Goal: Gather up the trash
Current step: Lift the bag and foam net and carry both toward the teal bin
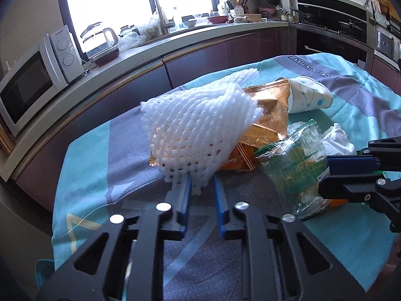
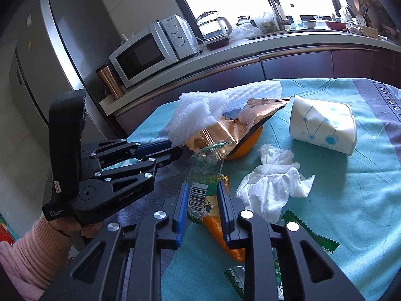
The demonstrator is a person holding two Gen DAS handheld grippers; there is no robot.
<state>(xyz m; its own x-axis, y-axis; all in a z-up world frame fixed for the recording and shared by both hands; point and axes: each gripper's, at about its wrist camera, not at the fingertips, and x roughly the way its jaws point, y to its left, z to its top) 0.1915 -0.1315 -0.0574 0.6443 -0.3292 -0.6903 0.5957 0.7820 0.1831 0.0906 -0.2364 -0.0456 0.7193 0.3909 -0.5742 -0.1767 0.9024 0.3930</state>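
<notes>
A white foam fruit net [image 1: 198, 130] hangs lifted above the table; my left gripper [image 1: 201, 188] is shut on its lower edge. Under it lies a copper foil snack bag [image 1: 265, 123]. My right gripper [image 2: 201, 188] is shut on a clear green wrapper with a barcode [image 2: 200, 195], with an orange piece [image 2: 215, 228] below it. In the left wrist view the right gripper [image 1: 325, 173] holds that wrapper [image 1: 290, 165]. In the right wrist view the left gripper [image 2: 175, 150] holds the foam net [image 2: 198, 115]. A crushed paper cup [image 2: 323, 123] and crumpled tissue [image 2: 273, 183] lie on the cloth.
The table wears a teal and grey cloth [image 2: 351, 200]. Small green wrappers [image 2: 310, 233] lie near the front edge. Behind are a counter with a microwave [image 2: 150, 50], a kettle [image 2: 213, 27], a sink tap [image 1: 160, 7] and a fridge [image 2: 50, 57] at left.
</notes>
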